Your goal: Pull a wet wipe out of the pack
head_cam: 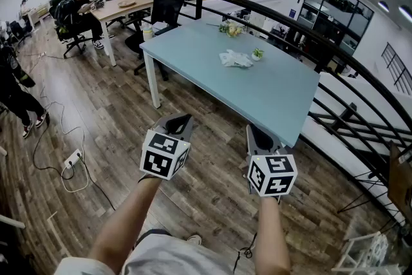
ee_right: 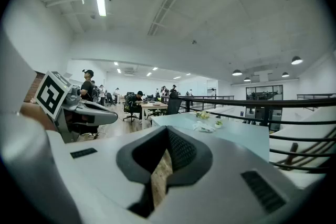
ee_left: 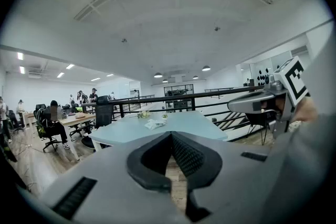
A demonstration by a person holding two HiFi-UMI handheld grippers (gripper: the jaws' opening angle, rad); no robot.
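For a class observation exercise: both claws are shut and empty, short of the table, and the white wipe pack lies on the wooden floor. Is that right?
No: the white wipe pack lies on the blue table, as the head view shows. The rest stands.

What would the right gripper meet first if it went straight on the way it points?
Probably the near edge of the table; nothing stands between it and the right gripper. Tilted slightly down, it might instead reach the floor first; depth is unclear.
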